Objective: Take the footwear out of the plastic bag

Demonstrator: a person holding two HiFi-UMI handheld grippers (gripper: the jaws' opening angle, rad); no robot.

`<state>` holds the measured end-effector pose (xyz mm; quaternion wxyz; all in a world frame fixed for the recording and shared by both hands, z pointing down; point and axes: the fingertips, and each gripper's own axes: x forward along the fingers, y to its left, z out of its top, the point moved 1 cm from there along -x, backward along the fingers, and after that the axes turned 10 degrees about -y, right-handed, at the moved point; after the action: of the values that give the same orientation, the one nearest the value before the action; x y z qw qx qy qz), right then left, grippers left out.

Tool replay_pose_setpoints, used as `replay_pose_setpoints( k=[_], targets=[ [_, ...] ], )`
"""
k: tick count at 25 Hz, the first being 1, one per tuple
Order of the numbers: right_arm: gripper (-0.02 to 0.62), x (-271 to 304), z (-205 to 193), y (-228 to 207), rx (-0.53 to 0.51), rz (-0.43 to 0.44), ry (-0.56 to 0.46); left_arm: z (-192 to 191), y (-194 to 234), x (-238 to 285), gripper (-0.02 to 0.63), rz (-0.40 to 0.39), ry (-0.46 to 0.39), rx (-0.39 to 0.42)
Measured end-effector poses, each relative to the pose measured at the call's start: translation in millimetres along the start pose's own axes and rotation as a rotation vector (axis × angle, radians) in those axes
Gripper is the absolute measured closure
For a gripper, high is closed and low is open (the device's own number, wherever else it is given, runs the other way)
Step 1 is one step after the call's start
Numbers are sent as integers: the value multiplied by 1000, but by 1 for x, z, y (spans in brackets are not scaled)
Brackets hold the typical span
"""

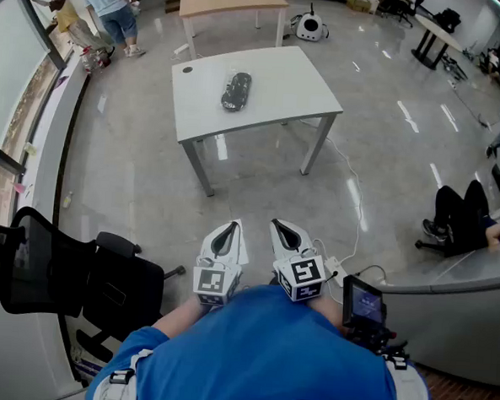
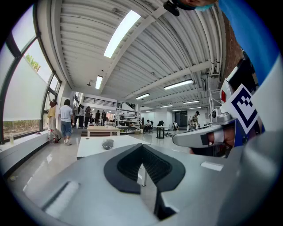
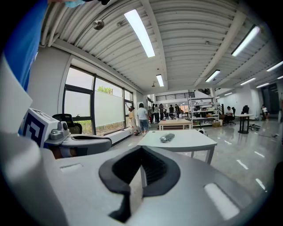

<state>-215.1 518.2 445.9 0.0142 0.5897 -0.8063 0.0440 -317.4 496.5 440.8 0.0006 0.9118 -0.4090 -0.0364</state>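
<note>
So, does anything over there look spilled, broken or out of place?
Nothing stands out. The bagged footwear lies flat near the middle of the white table, which stands level with nothing spilled on it. The left gripper and right gripper are shut, empty, well short of the table.

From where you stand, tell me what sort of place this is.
Probably an open-plan lab or workshop hall: scattered work tables such as the white table, stocked shelving racks at the far end, and strip lights on a bare ribbed ceiling.

blue shirt [image 1: 266,356]; grey left gripper [image 1: 229,228], grey right gripper [image 1: 283,227].
</note>
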Motion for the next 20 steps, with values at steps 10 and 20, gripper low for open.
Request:
replay_pose_setpoints(
  k=[10,20],
  targets=[
    [592,35,1,-23,-22,19,-32,-5,18,32,600,19,2,13],
    [592,89,6,-119,-4,20,-23,-24,17,145,600,4,11,45]
  ],
)
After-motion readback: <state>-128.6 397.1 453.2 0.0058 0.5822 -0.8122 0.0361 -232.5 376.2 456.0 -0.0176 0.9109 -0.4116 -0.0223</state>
